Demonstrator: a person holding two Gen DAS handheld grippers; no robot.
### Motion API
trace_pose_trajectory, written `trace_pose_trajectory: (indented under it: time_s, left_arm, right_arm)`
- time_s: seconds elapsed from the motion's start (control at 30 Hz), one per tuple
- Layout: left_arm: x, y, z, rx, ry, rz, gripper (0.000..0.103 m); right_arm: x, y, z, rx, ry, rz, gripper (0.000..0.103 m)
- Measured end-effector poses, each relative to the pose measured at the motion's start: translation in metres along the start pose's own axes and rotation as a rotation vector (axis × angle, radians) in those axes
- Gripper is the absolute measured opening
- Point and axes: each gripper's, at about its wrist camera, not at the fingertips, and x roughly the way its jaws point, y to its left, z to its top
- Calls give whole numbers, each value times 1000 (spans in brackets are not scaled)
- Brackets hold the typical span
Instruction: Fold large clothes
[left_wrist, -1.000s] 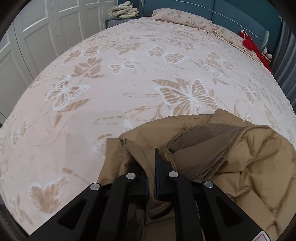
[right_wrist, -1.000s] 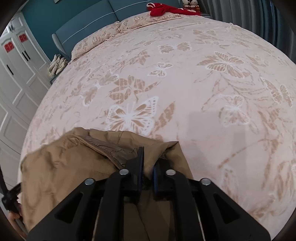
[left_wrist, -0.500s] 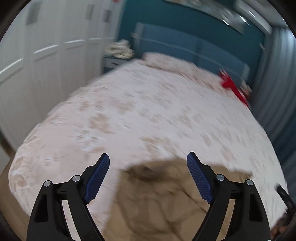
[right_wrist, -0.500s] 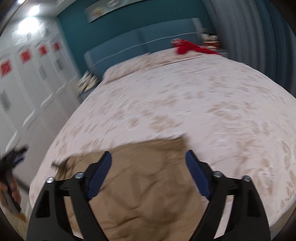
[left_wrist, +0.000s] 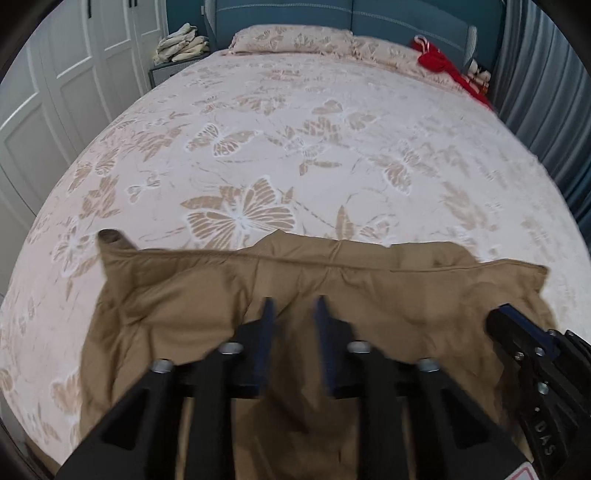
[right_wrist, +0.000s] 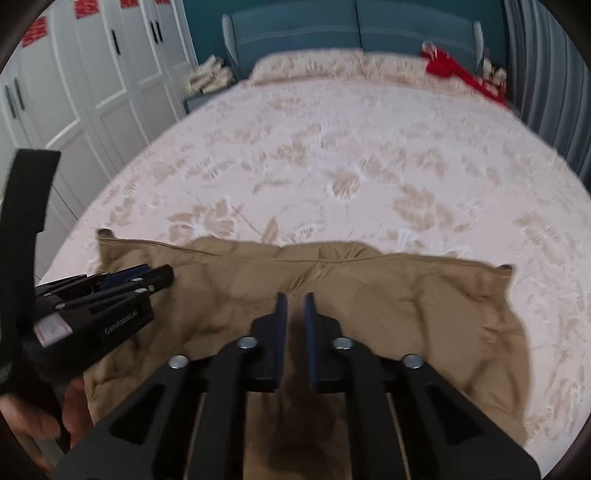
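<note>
A tan padded jacket (left_wrist: 207, 295) lies spread across the near edge of the bed, also in the right wrist view (right_wrist: 406, 302). My left gripper (left_wrist: 293, 308) hovers over its middle, jaws nearly closed with a narrow gap, nothing between them. My right gripper (right_wrist: 294, 304) hovers over the jacket's middle too, jaws nearly closed and empty. The right gripper also shows at the right edge of the left wrist view (left_wrist: 517, 332). The left gripper shows at the left of the right wrist view (right_wrist: 147, 277).
The bed (left_wrist: 332, 129) has a pink butterfly-patterned cover. Pillows (left_wrist: 295, 37) and a red cloth (left_wrist: 439, 59) lie at the headboard. A nightstand with folded cloths (left_wrist: 181, 48) and white wardrobe doors (left_wrist: 55, 92) stand on the left. Grey curtains (left_wrist: 546, 92) hang on the right.
Both grippers let go of the jacket, opened wide while pulling back, and have now nearly closed again above it. The jacket now lies spread flat across the bed edge.
</note>
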Motion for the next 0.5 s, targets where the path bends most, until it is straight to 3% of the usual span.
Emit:
trace_pose_trajectory:
  time_s: [0.2, 0.5]
  left_arm:
    - [38, -9, -2, 45, 2, 45, 1]
    - [73, -16, -1, 52, -17, 75, 0]
  right_arm:
    - [58, -6, -1, 46, 91, -5, 0]
    - [100, -9, -4, 60, 123, -15, 0]
